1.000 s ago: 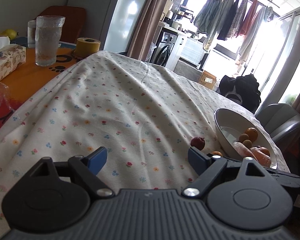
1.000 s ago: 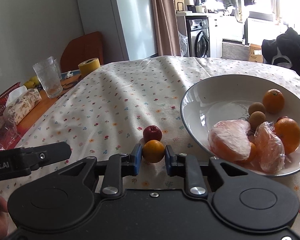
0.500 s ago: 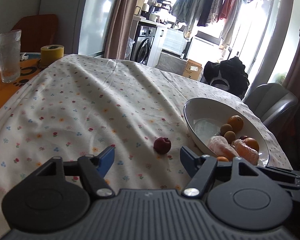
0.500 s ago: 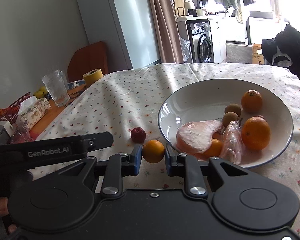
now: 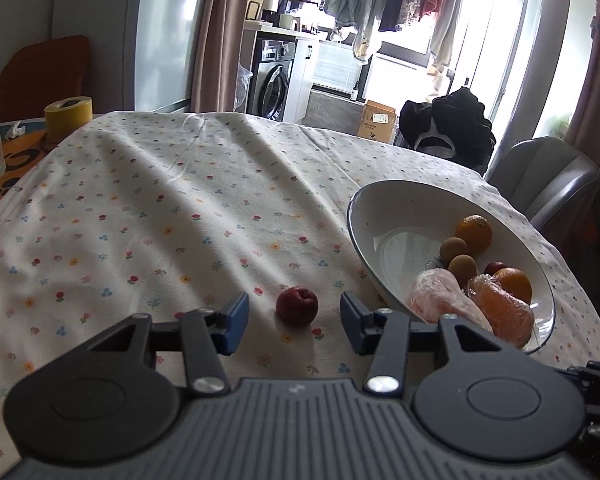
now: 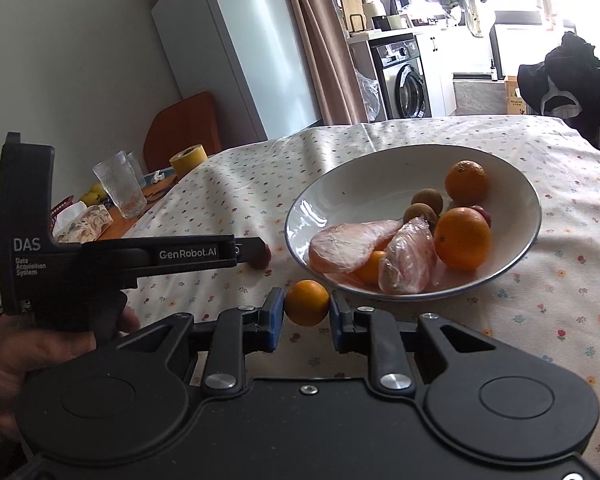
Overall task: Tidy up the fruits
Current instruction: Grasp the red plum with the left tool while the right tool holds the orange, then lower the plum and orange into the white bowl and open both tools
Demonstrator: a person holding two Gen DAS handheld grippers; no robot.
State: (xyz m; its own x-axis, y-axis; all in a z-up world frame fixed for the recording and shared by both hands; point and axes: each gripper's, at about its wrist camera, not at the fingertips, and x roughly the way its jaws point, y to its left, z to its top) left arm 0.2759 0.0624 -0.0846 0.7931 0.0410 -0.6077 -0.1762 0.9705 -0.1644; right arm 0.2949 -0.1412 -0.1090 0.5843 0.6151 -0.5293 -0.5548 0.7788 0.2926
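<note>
Your left hand-held gripper [image 6: 256, 250] half hides the small dark-red round fruit [image 5: 297, 305] beside the white ceramic bowl [image 5: 380, 216]; its jaws, just closing, flank it untouching. Your right hand-held gripper [image 6: 307, 309] clamps a small orange [image 6: 307, 308] near the bowl's rim.

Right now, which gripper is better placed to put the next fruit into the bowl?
Right. The right gripper already grips a small orange beside the bowl; the left gripper, jaws just closing, only straddles the red fruit.

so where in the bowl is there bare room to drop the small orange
The bowl's left and far inside is bare, bordered by the rim and the wrapped pieces. The right half is crowded with oranges and brown fruits. The right gripper holds the small orange.
</note>
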